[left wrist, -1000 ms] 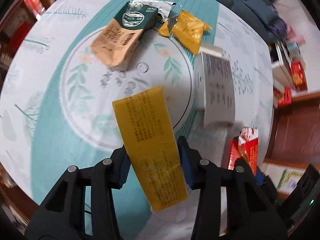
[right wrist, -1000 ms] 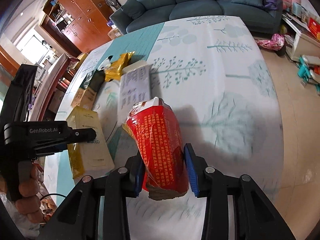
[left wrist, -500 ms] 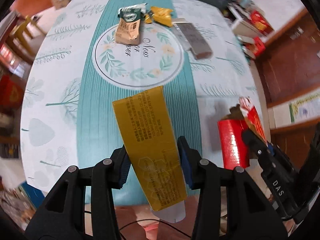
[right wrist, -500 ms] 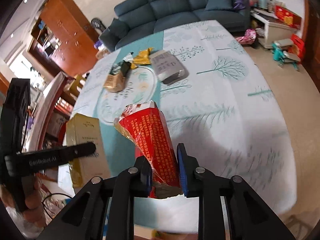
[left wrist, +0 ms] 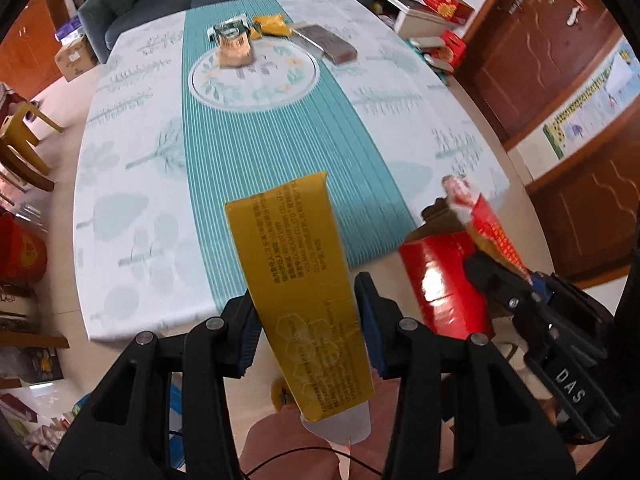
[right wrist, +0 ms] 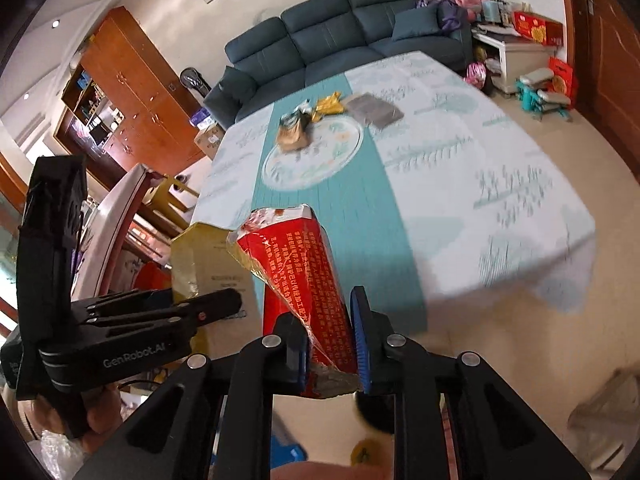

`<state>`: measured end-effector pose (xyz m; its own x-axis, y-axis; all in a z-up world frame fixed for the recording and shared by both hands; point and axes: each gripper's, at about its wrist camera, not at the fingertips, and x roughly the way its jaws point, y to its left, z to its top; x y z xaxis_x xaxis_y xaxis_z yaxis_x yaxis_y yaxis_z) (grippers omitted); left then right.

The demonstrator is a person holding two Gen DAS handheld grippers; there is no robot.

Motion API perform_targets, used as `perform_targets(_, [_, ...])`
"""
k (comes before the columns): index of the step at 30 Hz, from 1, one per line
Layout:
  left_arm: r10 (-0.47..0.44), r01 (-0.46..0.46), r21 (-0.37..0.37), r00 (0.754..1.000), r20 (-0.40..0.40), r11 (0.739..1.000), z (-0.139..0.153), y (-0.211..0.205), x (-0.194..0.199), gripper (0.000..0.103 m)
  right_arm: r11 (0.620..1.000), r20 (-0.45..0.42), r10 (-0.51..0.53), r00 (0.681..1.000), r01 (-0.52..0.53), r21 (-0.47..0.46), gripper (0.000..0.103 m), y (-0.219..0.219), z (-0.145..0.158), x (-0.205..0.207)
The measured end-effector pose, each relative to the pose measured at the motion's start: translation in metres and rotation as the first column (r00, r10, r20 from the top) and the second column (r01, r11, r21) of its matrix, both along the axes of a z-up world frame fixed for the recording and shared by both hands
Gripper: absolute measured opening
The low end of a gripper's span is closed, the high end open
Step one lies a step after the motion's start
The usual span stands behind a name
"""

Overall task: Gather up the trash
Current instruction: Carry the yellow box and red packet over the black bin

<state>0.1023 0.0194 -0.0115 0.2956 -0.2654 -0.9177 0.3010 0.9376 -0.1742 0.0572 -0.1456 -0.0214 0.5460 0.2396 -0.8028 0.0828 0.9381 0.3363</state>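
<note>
We hold the yellow box (left wrist: pixel 304 288) in the left gripper (left wrist: pixel 306 320), both pads pressed flat against its long sides, the box tilted and its lower end jutting out below the fingers; its printed face points up toward the camera. We hold the red box (right wrist: pixel 310 300) in the right gripper (right wrist: pixel 332 344); those jaws are closing on it, narrow, the carton squeezed thin between the blue pads (right wrist: pixel 360 336) and its torn top flap standing ahead of the fingers. The right gripper sits just right of the left one, the two boxes near each other but apart; both hang past the near edge of the table (left wrist: pixel 132 208). Far ahead of both grippers, at the far end of the table, lie a tan packet (left wrist: pixel 236 46), a yellow wrapper (left wrist: pixel 272 26) and a flat grey box (left wrist: pixel 326 42), grouped close together.
</note>
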Motion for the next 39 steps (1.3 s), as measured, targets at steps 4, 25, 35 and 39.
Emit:
perform_targets(4, [-0.015, 0.015, 0.013, 1.0, -0.006, 1.0, -0.006, 0.001, -0.026, 0.04, 1.0, -0.036, 0.013, 0.999, -0.013, 0.011, 0.018, 0.014, -0.005, -0.034])
perform_targets(25, [0.012, 0.003, 0.095, 0.988, -0.155, 0.995, -0.237, -0.05, -0.081, 0.04, 0.983, -0.23, -0.071, 0.971, 0.107, 0.148, 0.018, -0.037, -0.238, -0.1])
perform_targets(35, [-0.008, 0.029, 0.107, 0.981, -0.192, 0.994, -0.344, -0.064, -0.07, 0.04, 0.956, -0.29, -0.163, 0.943, 0.224, 0.191, 0.018, -0.063, -0.356, -0.104])
perform_targets(39, [-0.015, 0.038, 0.109, 0.98, -0.2, 0.993, -0.372, -0.07, -0.066, 0.04, 0.953, -0.291, -0.175, 0.941, 0.235, 0.189, 0.018, -0.066, -0.381, -0.104])
